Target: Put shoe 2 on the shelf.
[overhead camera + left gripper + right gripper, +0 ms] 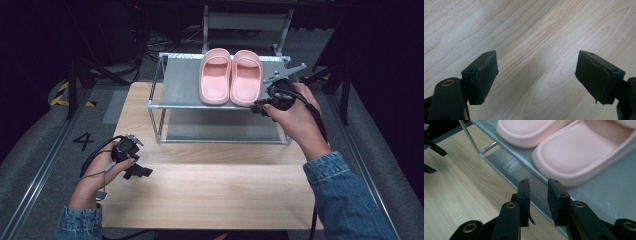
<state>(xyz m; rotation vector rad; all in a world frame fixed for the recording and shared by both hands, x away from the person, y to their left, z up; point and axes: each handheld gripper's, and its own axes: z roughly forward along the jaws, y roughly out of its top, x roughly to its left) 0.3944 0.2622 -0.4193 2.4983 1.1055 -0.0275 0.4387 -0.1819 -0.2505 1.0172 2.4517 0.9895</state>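
Note:
Two pink slippers stand side by side on the top shelf of a metal rack, the left slipper next to the right slipper. My right gripper hovers at the shelf's front right corner, just before the right slipper's toe. Its jaws stand a little apart with nothing between them, and the nearer slipper lies just beyond their tips beside the other slipper. My left gripper rests low over the wooden table at the left, open wide and empty.
The rack has a lower grey shelf and thin metal posts at its corners. A metal frame stands behind the table. Dark floor with rails runs along both sides.

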